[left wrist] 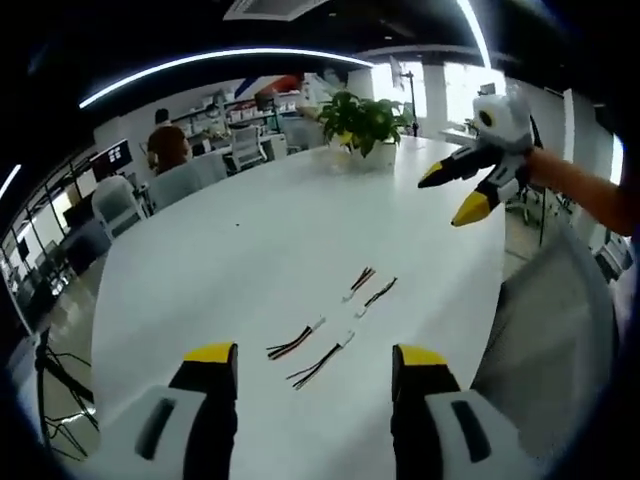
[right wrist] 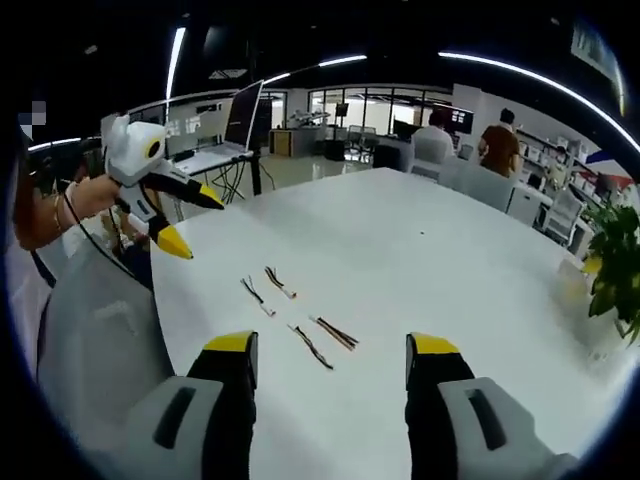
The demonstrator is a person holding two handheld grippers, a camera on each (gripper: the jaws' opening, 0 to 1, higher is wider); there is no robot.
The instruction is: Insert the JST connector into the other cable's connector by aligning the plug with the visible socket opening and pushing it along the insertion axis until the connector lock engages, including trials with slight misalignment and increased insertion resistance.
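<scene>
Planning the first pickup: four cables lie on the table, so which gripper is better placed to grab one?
Neither clearly, both open. The left gripper has the near pair of cables just beyond its jaws; the right gripper likewise faces the other pair. Each should probably take its own nearest cable.

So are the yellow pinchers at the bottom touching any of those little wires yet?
Apart. In the left gripper view, the left gripper stands open with bare white table between its tips and the nearest cable, which lies untouched.
</scene>
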